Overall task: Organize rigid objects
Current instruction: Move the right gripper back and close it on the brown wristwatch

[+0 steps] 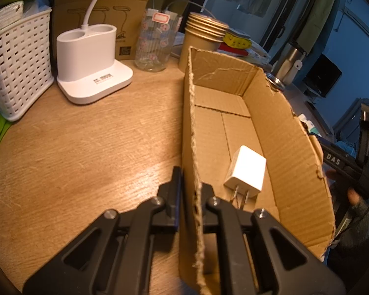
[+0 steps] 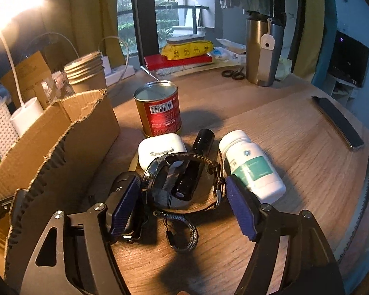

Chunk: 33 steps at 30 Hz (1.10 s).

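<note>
Right wrist view is showing the right tongs (image 2: 182,205) spread wide around the watch (image 2: 182,169), its band looping crosswise between the pads, beside the cardboard box (image 2: 61,132). Left tongs (image 1: 190,199) are pinching the box wall, charger (image 1: 246,172) sitting inside.

White lamp base (image 1: 92,66), basket (image 1: 18,66), perhaps scissors (image 2: 233,74).

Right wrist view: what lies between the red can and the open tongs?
In the right wrist view, a white earbud case, a black flashlight and a watch lie between the red can and right tongs.
</note>
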Motion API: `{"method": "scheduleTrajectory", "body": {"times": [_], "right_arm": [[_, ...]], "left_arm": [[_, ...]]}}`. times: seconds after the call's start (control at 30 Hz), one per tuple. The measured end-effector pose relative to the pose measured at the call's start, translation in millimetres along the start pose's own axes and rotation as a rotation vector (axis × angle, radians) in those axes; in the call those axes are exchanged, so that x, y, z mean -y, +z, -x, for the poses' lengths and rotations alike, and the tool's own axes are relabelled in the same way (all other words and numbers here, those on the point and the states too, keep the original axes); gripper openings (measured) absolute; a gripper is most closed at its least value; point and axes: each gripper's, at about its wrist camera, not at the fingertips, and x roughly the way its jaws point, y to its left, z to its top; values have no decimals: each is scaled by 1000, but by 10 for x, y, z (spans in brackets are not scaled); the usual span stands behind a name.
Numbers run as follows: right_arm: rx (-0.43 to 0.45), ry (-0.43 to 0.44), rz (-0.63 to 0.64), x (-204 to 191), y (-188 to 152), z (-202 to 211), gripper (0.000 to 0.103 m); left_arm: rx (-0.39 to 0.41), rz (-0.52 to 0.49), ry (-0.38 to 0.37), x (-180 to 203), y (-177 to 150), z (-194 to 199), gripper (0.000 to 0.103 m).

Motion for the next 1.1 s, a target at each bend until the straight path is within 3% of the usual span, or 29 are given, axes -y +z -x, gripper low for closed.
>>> {"method": "scheduleTrajectory", "body": {"times": [0.33, 1.1], "right_arm": [[-18, 2, 7, -5, 28, -50, 74], [64, 6, 23, -63, 49, 327, 69]], "left_arm": [[0, 1, -1, 2, -1, -1, 8], [-1, 2, -1, -4, 2, -1, 8]]}}
